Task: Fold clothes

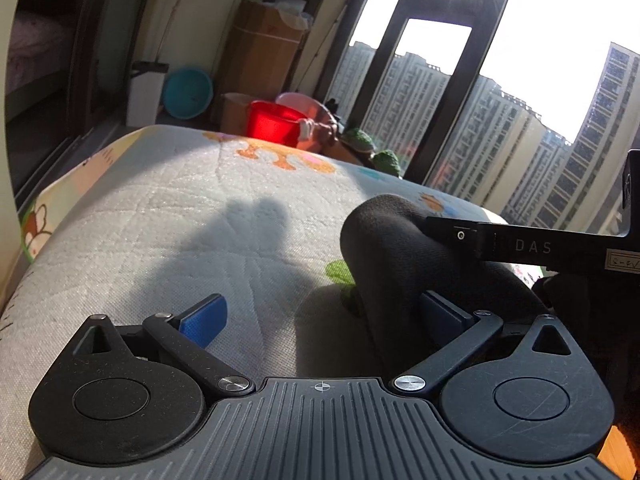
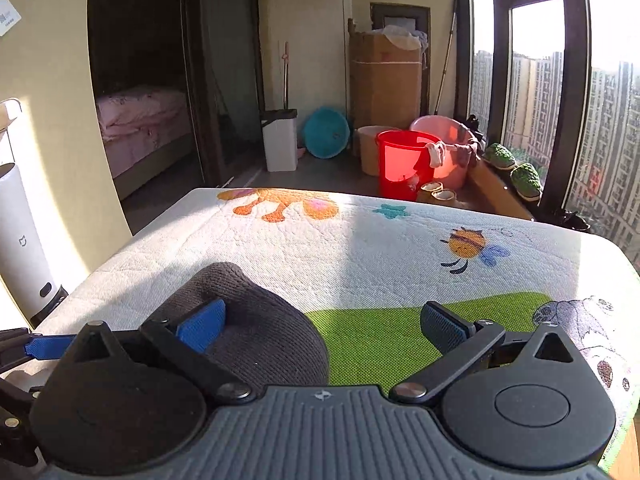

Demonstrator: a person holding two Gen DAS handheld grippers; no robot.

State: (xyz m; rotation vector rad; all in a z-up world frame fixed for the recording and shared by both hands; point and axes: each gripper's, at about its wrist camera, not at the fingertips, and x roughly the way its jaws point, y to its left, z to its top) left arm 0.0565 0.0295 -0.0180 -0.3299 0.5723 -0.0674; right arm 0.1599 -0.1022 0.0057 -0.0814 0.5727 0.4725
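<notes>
A dark grey knitted garment [image 1: 394, 252] lies bunched in a rounded fold on the cartoon-print quilted mat [image 1: 180, 216]. My left gripper [image 1: 324, 316] is open; its right pad rests against the garment's near side, its left pad is over bare mat. The right gripper's arm [image 1: 532, 246] crosses above the garment from the right. In the right wrist view the same garment [image 2: 256, 320] sits at the lower left. My right gripper [image 2: 322, 326] is open, with its left pad touching the garment and its right pad over the green patch of the mat [image 2: 380, 240].
Beyond the mat's far edge stand a red bucket [image 2: 398, 158], a pink basin [image 2: 448, 140], a tall cardboard box [image 2: 384, 76], a white bin [image 2: 280, 140] and a teal ball [image 2: 326, 132]. A large window [image 2: 560, 80] runs along the right. A white appliance [image 2: 24, 240] stands at the left.
</notes>
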